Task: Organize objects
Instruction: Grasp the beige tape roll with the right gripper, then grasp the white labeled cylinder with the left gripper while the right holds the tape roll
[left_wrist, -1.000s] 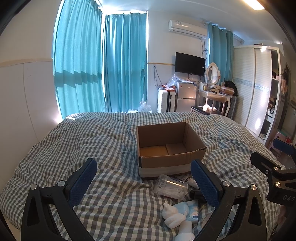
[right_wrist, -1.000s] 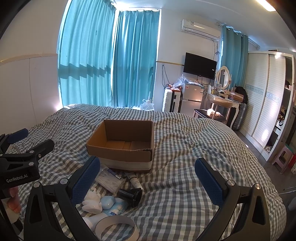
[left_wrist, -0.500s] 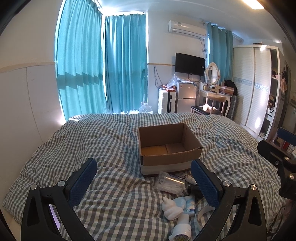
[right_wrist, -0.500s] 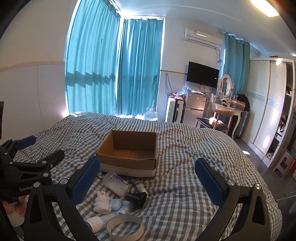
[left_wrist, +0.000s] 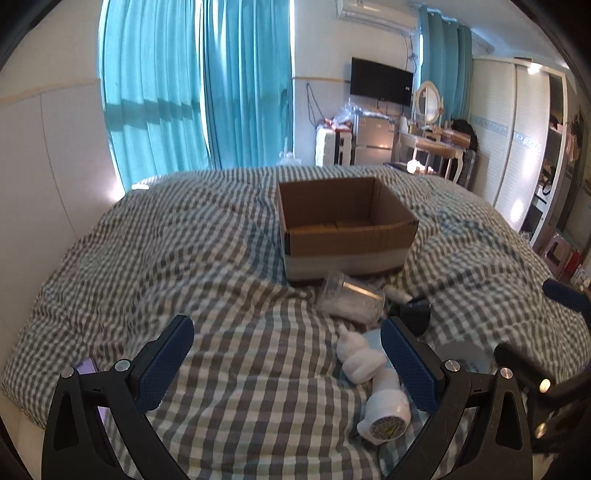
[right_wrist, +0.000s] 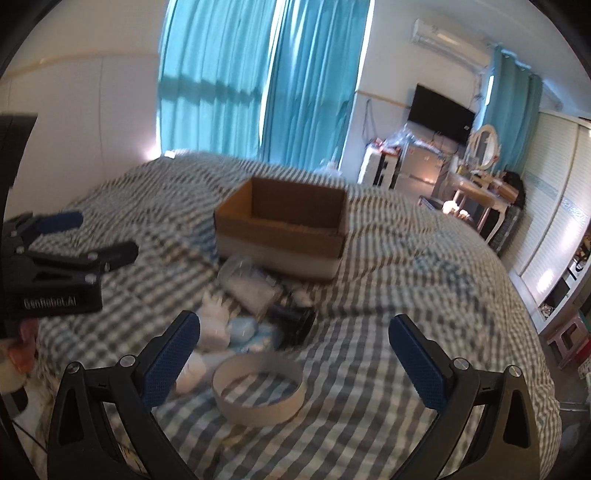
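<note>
An open, empty cardboard box (left_wrist: 343, 221) (right_wrist: 284, 225) sits on the checked bed cover (left_wrist: 184, 258). In front of it lies a pile: a clear plastic jar (left_wrist: 351, 299) (right_wrist: 251, 284), a white toy figure (left_wrist: 358, 354), a white bottle (left_wrist: 388, 410), a black cylinder (left_wrist: 413, 314) (right_wrist: 295, 321), a small white tube (left_wrist: 399, 294) and a white ring (right_wrist: 258, 384). My left gripper (left_wrist: 288, 365) is open and empty, just left of the pile. My right gripper (right_wrist: 295, 365) is open and empty, above the ring.
A purple phone (left_wrist: 90, 373) lies at the bed's near left edge. A white wall (left_wrist: 48, 166) borders the bed on the left. Teal curtains (left_wrist: 195, 92), a dresser (left_wrist: 432, 144) and a wardrobe (left_wrist: 517, 129) stand beyond. A pink stool (left_wrist: 557, 254) stands at the right.
Both grippers have dropped lower and closer to the pile; the box and objects look larger. The right view has swung left and is blurred by motion.
</note>
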